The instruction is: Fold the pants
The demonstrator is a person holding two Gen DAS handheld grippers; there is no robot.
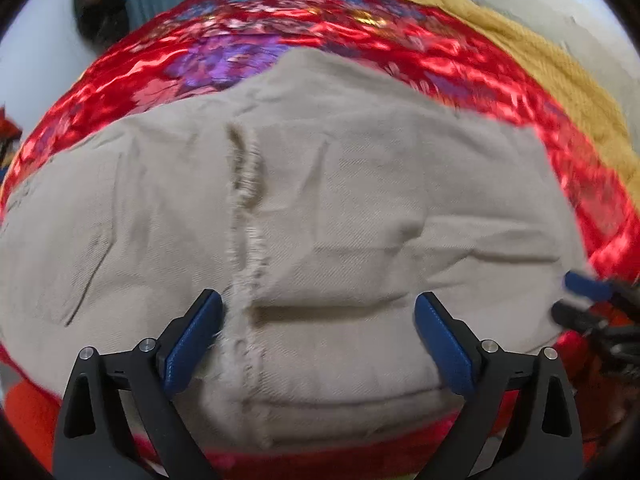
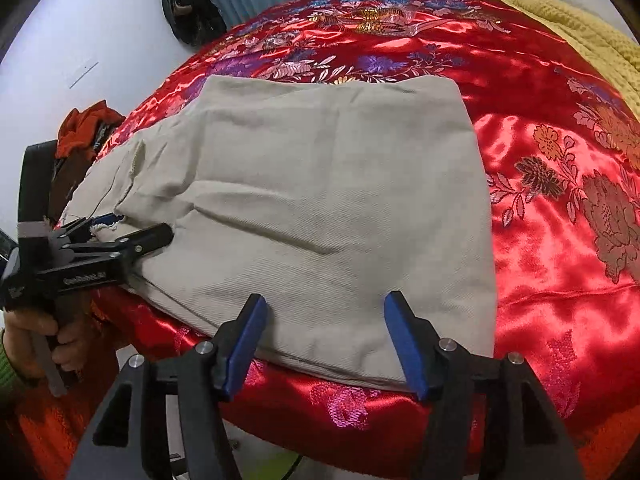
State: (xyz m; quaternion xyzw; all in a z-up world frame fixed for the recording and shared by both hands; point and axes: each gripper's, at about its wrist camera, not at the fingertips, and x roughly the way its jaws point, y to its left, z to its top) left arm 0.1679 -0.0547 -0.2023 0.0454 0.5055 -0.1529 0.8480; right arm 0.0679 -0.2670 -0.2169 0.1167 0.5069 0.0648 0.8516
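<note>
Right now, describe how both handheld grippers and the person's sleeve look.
Both the left gripper and the right gripper are matte black frames with triangular cut-outs, silver pivot bolts and flat blue finger pads. The left one's body carries small white lettering and a grey strap. The sleeve is ribbed green knit.

Plain beige twill pants (image 2: 328,200) lie on a glossy red satin bedspread (image 2: 540,280) woven with purple, pink and gold flowers, beside a mustard-yellow knitted blanket (image 2: 592,40)
</note>
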